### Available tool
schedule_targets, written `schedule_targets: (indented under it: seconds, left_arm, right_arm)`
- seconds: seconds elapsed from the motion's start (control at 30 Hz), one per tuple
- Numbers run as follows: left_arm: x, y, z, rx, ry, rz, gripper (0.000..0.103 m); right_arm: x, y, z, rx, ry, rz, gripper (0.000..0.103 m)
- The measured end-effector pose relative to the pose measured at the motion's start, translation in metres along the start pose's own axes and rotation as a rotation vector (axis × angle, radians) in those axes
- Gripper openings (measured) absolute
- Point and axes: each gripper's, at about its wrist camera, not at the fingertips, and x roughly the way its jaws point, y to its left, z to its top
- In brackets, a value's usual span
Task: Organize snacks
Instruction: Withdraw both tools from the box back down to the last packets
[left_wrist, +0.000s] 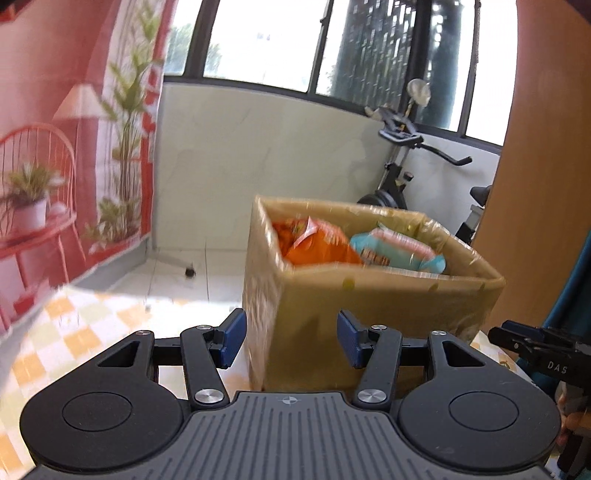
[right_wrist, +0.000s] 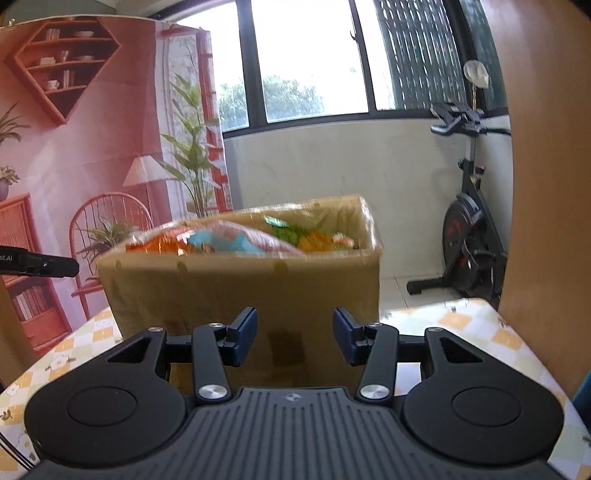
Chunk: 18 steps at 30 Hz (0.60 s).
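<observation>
A brown cardboard box (left_wrist: 388, 306) stands on the checked tablecloth, full of snack bags. An orange bag (left_wrist: 314, 247) and a light blue and pink bag (left_wrist: 402, 251) show in the left wrist view. From the right wrist view the box (right_wrist: 243, 291) holds the orange bag (right_wrist: 162, 242), a blue and pink bag (right_wrist: 240, 238) and green and yellow packets (right_wrist: 306, 236). My left gripper (left_wrist: 291, 338) is open and empty before the box's near corner. Facing the box's front wall, my right gripper (right_wrist: 294, 334) is open with nothing between its fingers.
The table (right_wrist: 480, 332) carries a yellow and white checked cloth. A printed pink backdrop (right_wrist: 74, 147) hangs on the left. An exercise bike (right_wrist: 469, 229) stands by the window on the tiled floor. A wooden panel (right_wrist: 546, 184) rises at the right. The right gripper's tip (left_wrist: 535, 347) shows beside the box.
</observation>
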Motion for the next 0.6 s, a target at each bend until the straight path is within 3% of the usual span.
schedule_targets:
  seconds: [0.6]
  left_arm:
    - [0.069, -0.01, -0.069, -0.034, 0.251, -0.053, 0.057]
  right_arm:
    - [0.044, -0.002, -0.071, 0.02, 0.253, 0.016, 0.049]
